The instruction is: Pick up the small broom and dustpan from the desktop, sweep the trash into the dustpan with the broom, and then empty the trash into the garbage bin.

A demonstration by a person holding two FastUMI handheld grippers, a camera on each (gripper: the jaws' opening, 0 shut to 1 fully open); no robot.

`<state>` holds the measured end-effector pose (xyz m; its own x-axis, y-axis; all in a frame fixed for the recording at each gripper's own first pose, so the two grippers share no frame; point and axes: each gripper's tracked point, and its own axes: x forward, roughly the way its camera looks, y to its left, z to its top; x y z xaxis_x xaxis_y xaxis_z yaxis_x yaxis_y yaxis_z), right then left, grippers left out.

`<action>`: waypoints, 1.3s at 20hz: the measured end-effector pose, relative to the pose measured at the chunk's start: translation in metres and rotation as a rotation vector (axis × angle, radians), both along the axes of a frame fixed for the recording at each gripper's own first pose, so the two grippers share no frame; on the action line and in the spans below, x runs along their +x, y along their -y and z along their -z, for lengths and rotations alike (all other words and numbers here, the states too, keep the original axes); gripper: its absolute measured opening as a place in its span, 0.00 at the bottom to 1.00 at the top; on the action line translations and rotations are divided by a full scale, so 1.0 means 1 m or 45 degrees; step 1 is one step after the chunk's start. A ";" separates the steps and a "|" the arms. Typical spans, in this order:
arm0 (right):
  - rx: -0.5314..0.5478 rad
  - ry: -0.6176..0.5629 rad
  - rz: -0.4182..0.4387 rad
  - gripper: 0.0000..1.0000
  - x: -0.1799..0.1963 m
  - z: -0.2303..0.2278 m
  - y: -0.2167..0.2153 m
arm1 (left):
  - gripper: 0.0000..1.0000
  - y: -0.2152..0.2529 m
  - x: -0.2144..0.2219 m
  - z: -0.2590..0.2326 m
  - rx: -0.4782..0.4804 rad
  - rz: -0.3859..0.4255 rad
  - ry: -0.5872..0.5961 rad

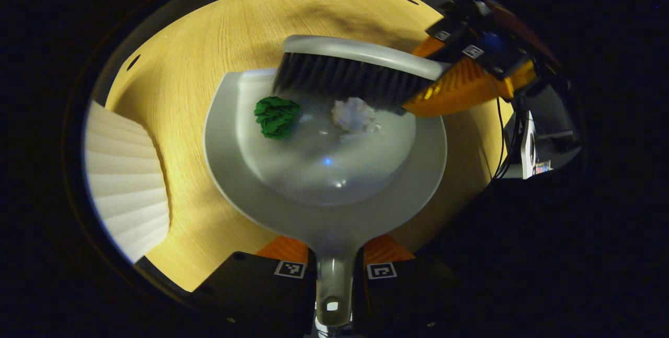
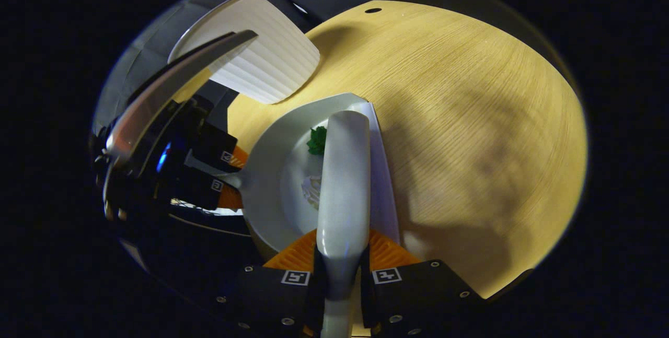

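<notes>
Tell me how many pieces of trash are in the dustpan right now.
2: a green wad on the dustpan's left, a white wad under the broom bristles, which may hide more.

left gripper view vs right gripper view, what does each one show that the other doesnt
Left gripper view alone: the broom's dark bristles over the pan, and the left gripper shut on the dustpan's handle.

Right gripper view alone: the broom's long handle from above, held by the right gripper.

Both: the dustpan on the wooden desktop, the green scrap and white scrap inside it, and the ribbed white garbage bin beside it.
</notes>
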<state>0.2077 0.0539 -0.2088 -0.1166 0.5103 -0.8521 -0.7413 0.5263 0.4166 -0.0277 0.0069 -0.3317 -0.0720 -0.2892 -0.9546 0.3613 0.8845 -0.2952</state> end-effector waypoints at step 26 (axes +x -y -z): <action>-0.507 0.240 1.161 0.28 -0.016 0.028 0.043 | 0.28 0.033 0.038 -0.114 -0.013 -0.391 0.288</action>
